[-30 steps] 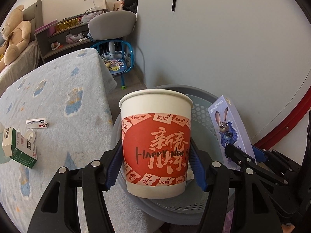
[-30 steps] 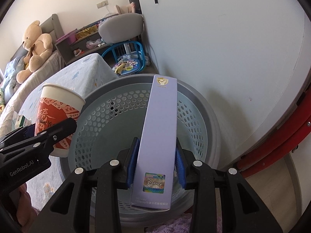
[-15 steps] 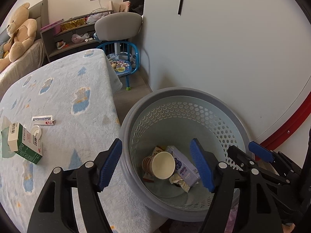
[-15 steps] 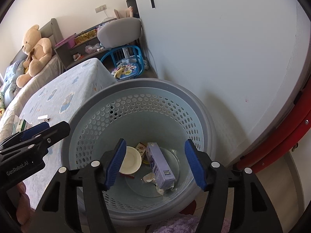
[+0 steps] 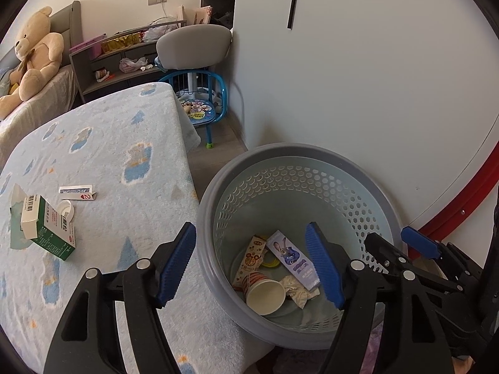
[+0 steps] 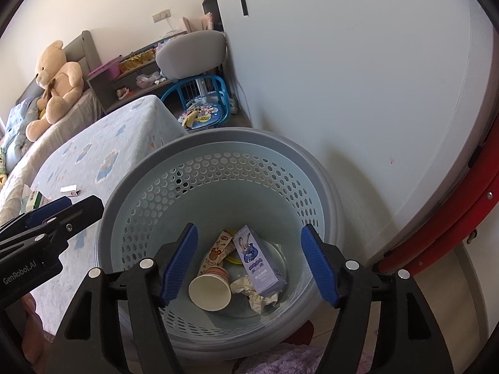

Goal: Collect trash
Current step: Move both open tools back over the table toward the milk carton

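A grey perforated trash basket (image 5: 368, 168) (image 6: 324, 184) stands beside the bed. Inside lie a red paper cup (image 5: 265, 290) (image 6: 210, 290) on its side, a purple Disney box (image 5: 293, 260) (image 6: 257, 260), a snack wrapper (image 5: 251, 257) and crumpled paper (image 6: 259, 296). My left gripper (image 5: 254, 266) is open and empty over the basket's near left rim. My right gripper (image 6: 249, 268) is open and empty above the basket. On the bed lie a green-white box (image 5: 46, 227), a small card box (image 5: 76, 192) and a white lid (image 5: 66, 209).
The bed with a light blue blanket (image 5: 109, 155) lies left of the basket. A white wall (image 5: 358, 78) stands behind. A blue child's chair (image 5: 199, 106), a grey shelf and a teddy bear (image 5: 34, 53) are further back. A red hoop (image 6: 452, 227) leans at right.
Both grippers opened and dropped their loads: the paper cup and the purple box fell into the basket. The left gripper has since drifted slightly left and back.
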Demonstrator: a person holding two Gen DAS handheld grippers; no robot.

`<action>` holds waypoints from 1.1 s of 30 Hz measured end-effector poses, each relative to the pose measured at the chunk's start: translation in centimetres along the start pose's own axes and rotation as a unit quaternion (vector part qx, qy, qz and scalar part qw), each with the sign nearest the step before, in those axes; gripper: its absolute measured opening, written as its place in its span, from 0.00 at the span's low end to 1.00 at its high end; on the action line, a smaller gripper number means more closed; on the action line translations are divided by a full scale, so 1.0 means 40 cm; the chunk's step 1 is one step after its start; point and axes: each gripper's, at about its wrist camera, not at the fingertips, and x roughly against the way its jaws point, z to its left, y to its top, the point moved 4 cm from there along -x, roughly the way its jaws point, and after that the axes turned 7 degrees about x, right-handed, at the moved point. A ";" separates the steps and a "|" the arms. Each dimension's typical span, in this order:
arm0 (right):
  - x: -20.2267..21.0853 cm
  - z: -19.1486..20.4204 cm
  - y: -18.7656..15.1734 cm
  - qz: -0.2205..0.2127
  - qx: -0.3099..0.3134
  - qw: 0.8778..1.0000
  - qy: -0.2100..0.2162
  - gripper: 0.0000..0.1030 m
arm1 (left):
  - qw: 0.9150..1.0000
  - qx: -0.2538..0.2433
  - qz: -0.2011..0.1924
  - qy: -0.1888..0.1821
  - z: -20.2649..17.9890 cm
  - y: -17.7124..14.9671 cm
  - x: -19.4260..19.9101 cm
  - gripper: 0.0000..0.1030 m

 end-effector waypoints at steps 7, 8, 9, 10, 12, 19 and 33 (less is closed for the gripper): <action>0.005 0.000 -0.004 -0.003 0.001 1.000 -0.002 0.70 | 1.000 0.004 -0.001 0.002 0.006 -0.003 0.007 0.68; 0.006 0.000 -0.004 -0.004 0.001 1.000 -0.002 0.71 | 1.000 0.005 -0.002 0.002 0.008 -0.004 0.008 0.68; 0.006 -0.001 -0.004 -0.004 0.001 1.000 -0.002 0.73 | 1.000 0.006 -0.002 0.002 0.011 -0.005 0.011 0.68; 0.006 -0.001 -0.003 -0.004 0.001 1.000 -0.002 0.73 | 1.000 0.007 -0.003 0.002 0.014 -0.006 0.014 0.68; 0.006 -0.001 -0.002 -0.003 0.002 1.000 -0.004 0.74 | 1.000 0.010 -0.006 0.002 0.020 -0.006 0.019 0.68; 0.009 0.006 -0.002 -0.005 0.011 1.000 -0.017 0.78 | 1.000 0.019 -0.016 0.006 0.057 -0.013 0.049 0.68; 0.050 0.075 -0.011 -0.032 0.033 0.999 -0.014 0.82 | 0.997 0.055 -0.046 0.029 0.218 -0.040 0.151 0.68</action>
